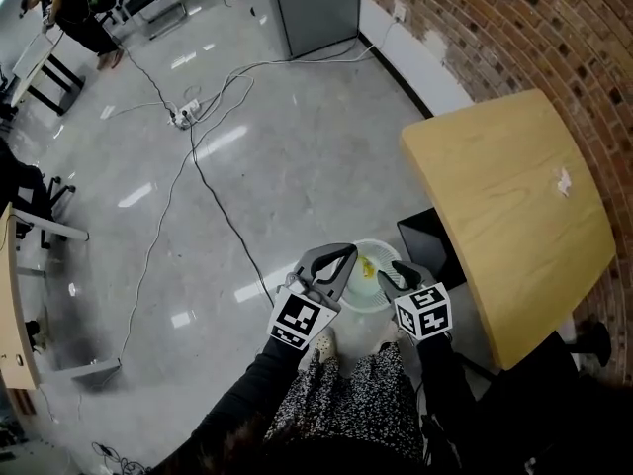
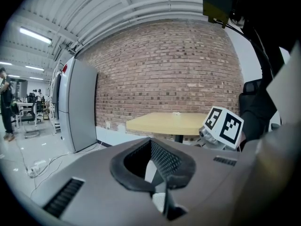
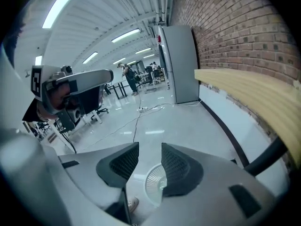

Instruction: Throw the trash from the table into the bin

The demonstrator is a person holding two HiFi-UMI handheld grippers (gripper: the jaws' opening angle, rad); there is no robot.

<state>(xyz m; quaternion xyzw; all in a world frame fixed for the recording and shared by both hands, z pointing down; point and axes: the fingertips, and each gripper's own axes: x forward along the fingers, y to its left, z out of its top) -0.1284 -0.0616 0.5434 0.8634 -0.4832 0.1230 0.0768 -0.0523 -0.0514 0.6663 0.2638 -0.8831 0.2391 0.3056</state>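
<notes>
**Both grippers empty above the bin, one scrap on the table**

The left gripper (image 2: pixel 150 143) has its jaws brought together; the dark pad tips meet, and only a narrow slot stays behind them; nothing is pinched there. The right gripper (image 3: pixel 150 150) has its jaws spread part-way, with a clear gap between the ribbed pads; no thing sits in that gap and the pads touch nothing. Through the gap the bin's mesh wall shows below. In the head view both grippers hang side by side just above the bin (image 1: pixel 368 303), the left one over its left rim and the right one over its right rim, neither touching it.

The bin is round and white, with a slotted mesh wall; it stands on the glossy grey floor (image 1: pixel 297 166). A small yellow piece (image 1: pixel 366 265) lies inside it, near the far side. Right of the bin, and higher than it, is the pale wooden table (image 1: pixel 504 226). One small white crumpled scrap (image 1: pixel 562 181) lies on the table's far half, well apart from the bin and from both grippers. Beyond the table runs a brick wall (image 1: pixel 495 28).

The yellow piece is too small to say what it is, and the white scrap likewise. The near part of the bin is covered by the grippers' marker cubes and the person's patterned clothing (image 1: pixel 346 404). A dark shape (image 1: pixel 430 237) between the bin and the table is partly under the tabletop and cannot be made out. The table's near corner is cut by the person's dark sleeve.
</notes>
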